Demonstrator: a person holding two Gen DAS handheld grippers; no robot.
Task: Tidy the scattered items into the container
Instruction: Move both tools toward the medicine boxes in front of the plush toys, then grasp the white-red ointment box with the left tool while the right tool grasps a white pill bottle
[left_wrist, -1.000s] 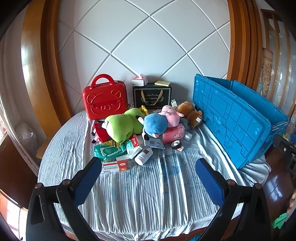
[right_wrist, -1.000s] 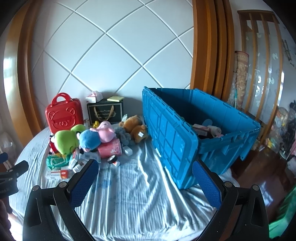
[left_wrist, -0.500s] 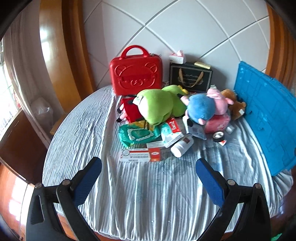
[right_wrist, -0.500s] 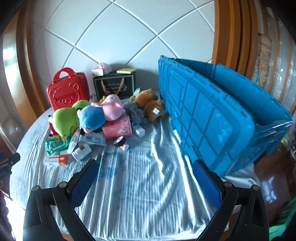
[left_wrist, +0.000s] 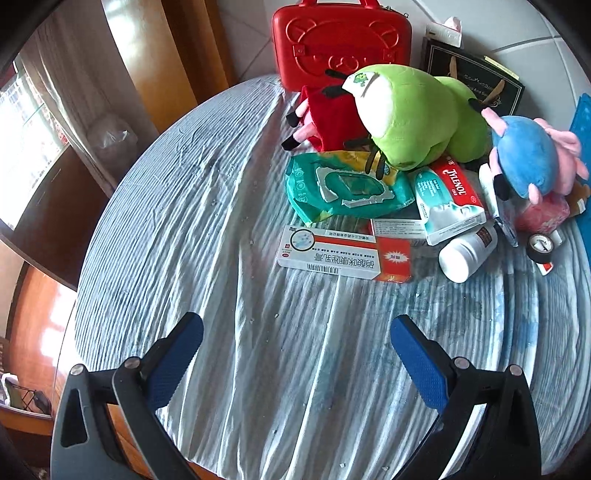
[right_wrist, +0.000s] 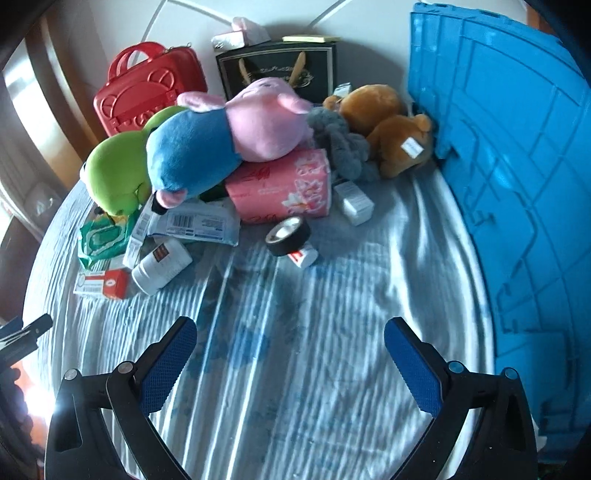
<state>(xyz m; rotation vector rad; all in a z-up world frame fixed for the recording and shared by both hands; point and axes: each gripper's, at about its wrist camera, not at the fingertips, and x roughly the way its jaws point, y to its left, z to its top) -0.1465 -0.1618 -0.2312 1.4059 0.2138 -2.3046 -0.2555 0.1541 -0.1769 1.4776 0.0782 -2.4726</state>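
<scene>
Left gripper hanging wide open, empty, over counter near-left edge, lining up on medicine box, closest of clutter. Plush toys lying heaped mid-counter over smaller packs. Right gripper gaping, empty, facing tape roll. Blue container standing along right edge, within reach for drops.

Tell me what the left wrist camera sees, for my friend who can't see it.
The open left gripper hovers empty over a striped grey-blue cloth, facing a flat white-and-red medicine box. Behind lie a green wet-wipes pack, white pill bottle, green plush toy and red plastic case.
</scene>
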